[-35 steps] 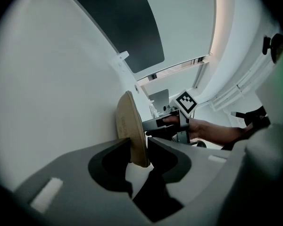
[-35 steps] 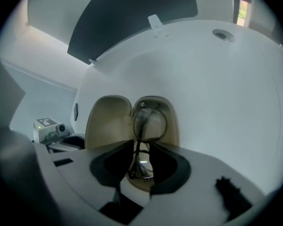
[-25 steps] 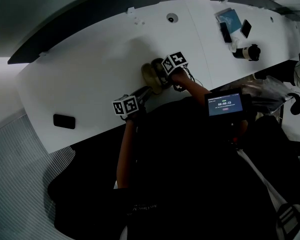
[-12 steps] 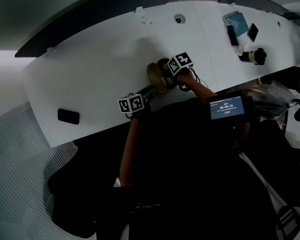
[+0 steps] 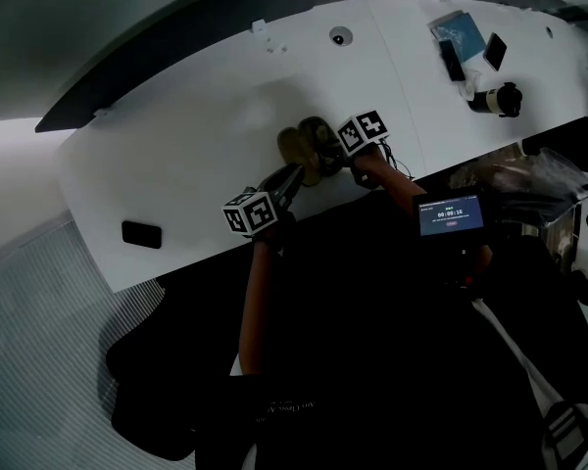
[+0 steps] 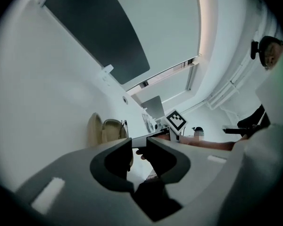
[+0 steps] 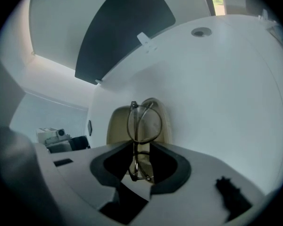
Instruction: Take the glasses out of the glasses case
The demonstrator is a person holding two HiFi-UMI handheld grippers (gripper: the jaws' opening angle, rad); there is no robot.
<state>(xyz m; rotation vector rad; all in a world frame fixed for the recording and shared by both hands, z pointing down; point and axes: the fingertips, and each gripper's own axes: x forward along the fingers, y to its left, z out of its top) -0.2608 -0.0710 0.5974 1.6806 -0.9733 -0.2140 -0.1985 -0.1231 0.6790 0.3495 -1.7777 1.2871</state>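
the person is wearing a black top (image 5: 372, 360) with short sleeves, and faint pale lettering is showing low on the fabric. a small dark device (image 5: 452, 215) with a glowing screen is sitting against the black clothing. the left gripper (image 5: 292, 175) and the right gripper (image 5: 325, 153) are each carrying a white marker cube (image 5: 252, 211) printed with black squares. thin black cables (image 5: 390, 157) are trailing beside the right one. in the gripper views both are showing smooth pale grey moulded bodies, with curved black pads (image 6: 108, 166) lining the inner faces of the jaws.
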